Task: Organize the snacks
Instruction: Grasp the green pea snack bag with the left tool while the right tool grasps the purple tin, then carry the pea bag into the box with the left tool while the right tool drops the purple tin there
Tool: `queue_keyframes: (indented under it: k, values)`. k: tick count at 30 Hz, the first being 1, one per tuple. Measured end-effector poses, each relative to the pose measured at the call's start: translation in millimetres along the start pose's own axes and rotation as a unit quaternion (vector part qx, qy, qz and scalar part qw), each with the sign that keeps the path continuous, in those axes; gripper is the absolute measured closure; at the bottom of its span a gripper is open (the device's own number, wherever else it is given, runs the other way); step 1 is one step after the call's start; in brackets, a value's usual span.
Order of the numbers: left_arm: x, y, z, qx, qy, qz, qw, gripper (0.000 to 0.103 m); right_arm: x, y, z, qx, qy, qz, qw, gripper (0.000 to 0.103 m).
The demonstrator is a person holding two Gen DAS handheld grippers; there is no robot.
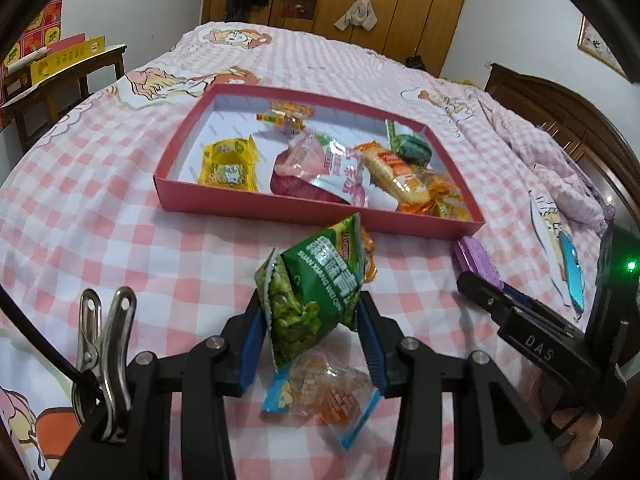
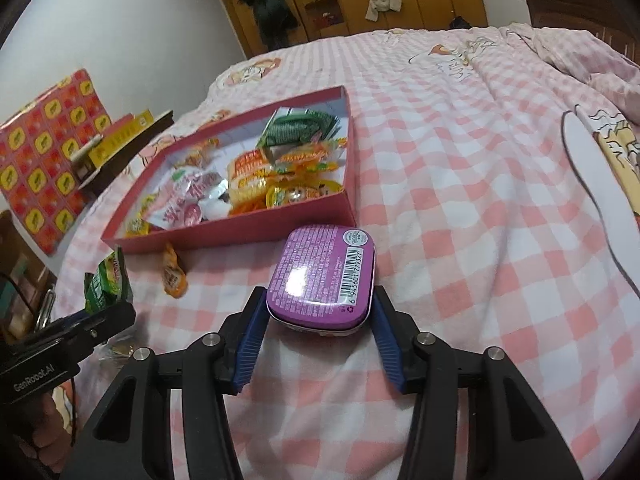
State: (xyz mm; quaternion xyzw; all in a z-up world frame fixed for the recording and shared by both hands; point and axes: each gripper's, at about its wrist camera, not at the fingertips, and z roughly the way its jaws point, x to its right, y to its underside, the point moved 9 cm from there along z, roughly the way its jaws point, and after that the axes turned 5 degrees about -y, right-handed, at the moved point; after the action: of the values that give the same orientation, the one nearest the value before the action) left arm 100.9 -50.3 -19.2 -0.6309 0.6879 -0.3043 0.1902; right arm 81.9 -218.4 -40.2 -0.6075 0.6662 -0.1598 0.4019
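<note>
A red box with several snack packets in it lies on the checked bed; it also shows in the right wrist view. My left gripper is shut on a green pea packet and holds it above the bed, in front of the box. A clear orange-and-blue snack packet lies under it. My right gripper is shut on a purple tin, held just in front of the box's near right corner; the tin also shows in the left wrist view. An orange packet lies before the box.
The bed carries a pink checked sheet. A small dark table with yellow and red boxes stands at the left. A blue object lies on the bed at the right. A wooden wardrobe and a headboard are behind.
</note>
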Motion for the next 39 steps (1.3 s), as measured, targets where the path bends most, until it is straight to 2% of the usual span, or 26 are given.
queue_keyframes:
  k: [7, 13, 19, 24, 27, 39]
  values:
    - [0, -3, -13, 0.009, 0.009, 0.0, 0.9999, 0.057, -11, -2, -17, 0.016, -0.001, -0.011, 1.0, 0.052]
    - [-2, -9, -21, 0.019, 0.006, 0.004, 0.9998, 0.057, -31, -8, -23, 0.015, -0.023, -0.029, 0.999, 0.052]
    - [-5, -28, -25, 0.033, 0.0, 0.017, 0.9993, 0.057, -49, -15, -22, 0.006, -0.045, -0.042, 0.998, 0.052]
    - [-12, -52, -18, 0.041, -0.009, 0.025, 0.9988, 0.057, -59, -23, -15, -0.004, -0.061, -0.046, 0.997, 0.052]
    - [-15, -67, -9, 0.043, -0.011, 0.027, 0.9987, 0.057, -66, -34, -7, -0.006, -0.053, -0.07, 0.996, 0.052]
    - [-29, -103, 32, 0.034, -0.019, 0.02, 0.9991, 0.057, -85, -77, 21, -0.001, -0.051, -0.102, 0.993, 0.051]
